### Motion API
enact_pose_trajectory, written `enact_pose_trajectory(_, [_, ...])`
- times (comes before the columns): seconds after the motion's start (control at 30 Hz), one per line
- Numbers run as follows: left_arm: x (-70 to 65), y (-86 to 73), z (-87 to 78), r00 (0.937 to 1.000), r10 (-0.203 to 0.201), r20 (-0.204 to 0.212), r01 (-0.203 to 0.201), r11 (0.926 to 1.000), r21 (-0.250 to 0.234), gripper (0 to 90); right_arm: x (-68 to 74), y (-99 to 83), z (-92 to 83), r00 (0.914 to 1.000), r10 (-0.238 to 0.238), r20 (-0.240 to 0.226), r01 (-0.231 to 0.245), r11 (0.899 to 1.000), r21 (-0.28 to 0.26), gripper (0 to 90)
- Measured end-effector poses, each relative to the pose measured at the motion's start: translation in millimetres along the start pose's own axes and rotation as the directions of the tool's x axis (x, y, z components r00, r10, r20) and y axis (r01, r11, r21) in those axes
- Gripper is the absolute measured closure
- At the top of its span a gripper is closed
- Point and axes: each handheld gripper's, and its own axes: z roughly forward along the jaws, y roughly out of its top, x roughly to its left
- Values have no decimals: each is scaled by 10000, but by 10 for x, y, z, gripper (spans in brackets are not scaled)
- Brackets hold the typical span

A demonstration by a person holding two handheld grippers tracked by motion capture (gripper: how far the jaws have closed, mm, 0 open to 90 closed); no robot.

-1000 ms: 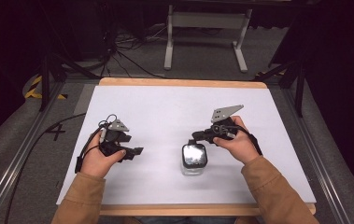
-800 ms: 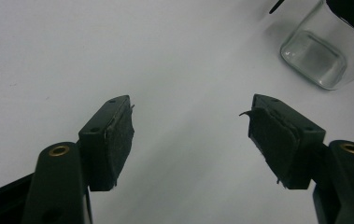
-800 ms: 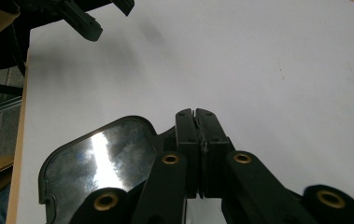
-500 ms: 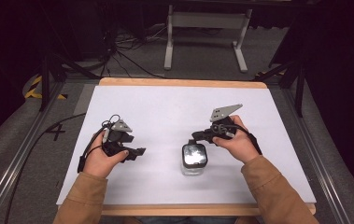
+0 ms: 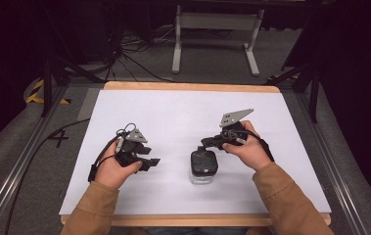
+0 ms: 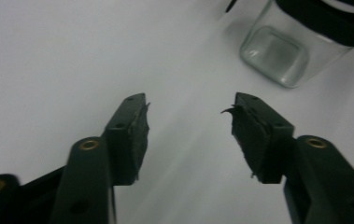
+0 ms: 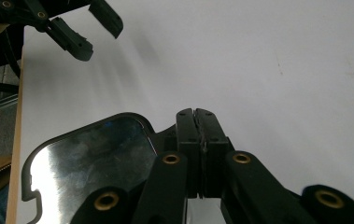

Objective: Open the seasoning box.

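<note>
A clear square jar (image 5: 203, 169) with a glossy black lid (image 7: 86, 172) stands near the front middle of the white table (image 5: 173, 112). My right gripper (image 5: 205, 145) is shut, its jaws pressed together right at the jar's far edge, just over the lid in the right gripper view (image 7: 197, 114). Nothing shows between them. My left gripper (image 5: 151, 161) is held low over the table to the left of the jar, open and holding nothing (image 6: 188, 105). Its jaws point toward the jar (image 6: 296, 46), and it also appears far off in the right gripper view (image 7: 95, 32).
The table's wooden edge (image 5: 188, 87) runs along the back. A metal stand (image 5: 215, 29) and loose cables (image 5: 124, 54) lie on the floor beyond it. A cable (image 5: 41, 147) trails off the left side.
My left gripper has crept slightly right toward the jar. The right gripper and the jar have stayed where they were.
</note>
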Motion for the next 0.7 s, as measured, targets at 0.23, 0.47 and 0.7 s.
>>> enact_pose_trajectory(0.23, [-269,127,106,9899,612,1276,-580,9979,-282,873,-1,-2,2,10000,-15,65,15,10000,12,896])
enact_pose_trajectory(0.47, [-631,294,286,9718,1181,2040,-1026,9911,-848,899,-2,-7,1,10000,4,93,-3,10000,-20,896])
enact_pose_trajectory(0.7, [-695,327,357,9708,1170,2096,-978,9902,-996,897,-1,-7,-1,9999,18,102,-18,10000,-21,895])
